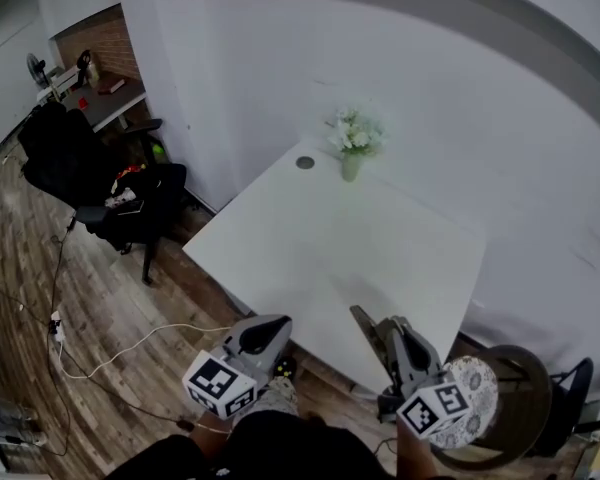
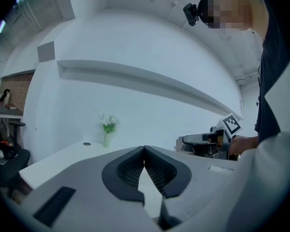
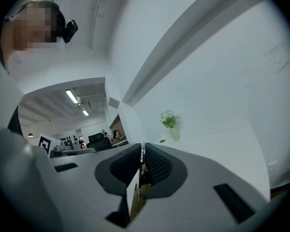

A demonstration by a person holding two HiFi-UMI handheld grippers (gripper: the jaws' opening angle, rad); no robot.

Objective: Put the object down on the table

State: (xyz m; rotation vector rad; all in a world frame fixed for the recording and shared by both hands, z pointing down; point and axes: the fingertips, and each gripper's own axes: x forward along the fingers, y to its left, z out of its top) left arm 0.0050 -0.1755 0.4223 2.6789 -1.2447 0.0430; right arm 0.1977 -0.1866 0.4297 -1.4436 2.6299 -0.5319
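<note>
My right gripper point(image 1: 380, 324) hovers over the near edge of the white table point(image 1: 380, 238), shut on a thin flat white-and-tan object point(image 3: 135, 197) that stands edge-on between its dark ribbed pads point(image 3: 157, 166). The head view does not show the object. My left gripper point(image 1: 270, 326) hangs just off the table's near-left edge, above the floor. Its pads point(image 2: 159, 170) meet at the tip with nothing between them. Each gripper view shows the other gripper off to the side.
A vase of white flowers point(image 1: 352, 143) and a round cable grommet point(image 1: 305, 162) stand at the table's far corner by the wall. A black office chair point(image 1: 90, 178) and loose cables point(image 1: 130, 343) occupy the wooden floor at left. A round seat point(image 1: 515, 403) stands at lower right.
</note>
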